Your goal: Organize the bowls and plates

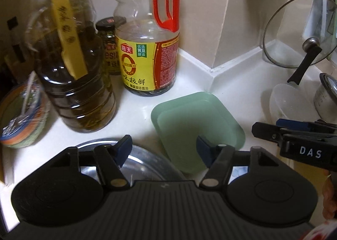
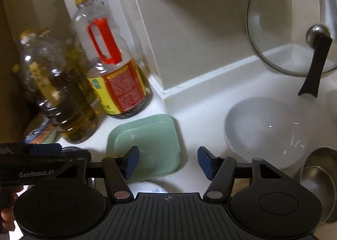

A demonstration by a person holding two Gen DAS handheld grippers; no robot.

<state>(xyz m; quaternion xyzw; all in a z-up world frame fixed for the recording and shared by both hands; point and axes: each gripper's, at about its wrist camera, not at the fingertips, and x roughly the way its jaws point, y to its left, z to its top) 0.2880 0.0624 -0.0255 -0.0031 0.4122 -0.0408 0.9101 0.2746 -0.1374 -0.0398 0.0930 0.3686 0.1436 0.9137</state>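
Both claws half-wide, holding nothing: left claw (image 1: 162, 151), right claw (image 2: 168, 161). Green square plate (image 2: 147, 143) flat on white bench (image 2: 202, 113) near back corner, white bowl (image 2: 265, 132) well apart

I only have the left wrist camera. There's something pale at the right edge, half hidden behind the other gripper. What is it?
Observer: A white bowl, upright and empty, standing on the counter to the right of the green plate.
Operator: Is the right gripper holding anything?
Observer: No. The right gripper is open, with nothing between its fingers.
Operator: Anything else close to that bowl?
Observer: A steel bowl sits at its near right, with what looks like another nested inside it.
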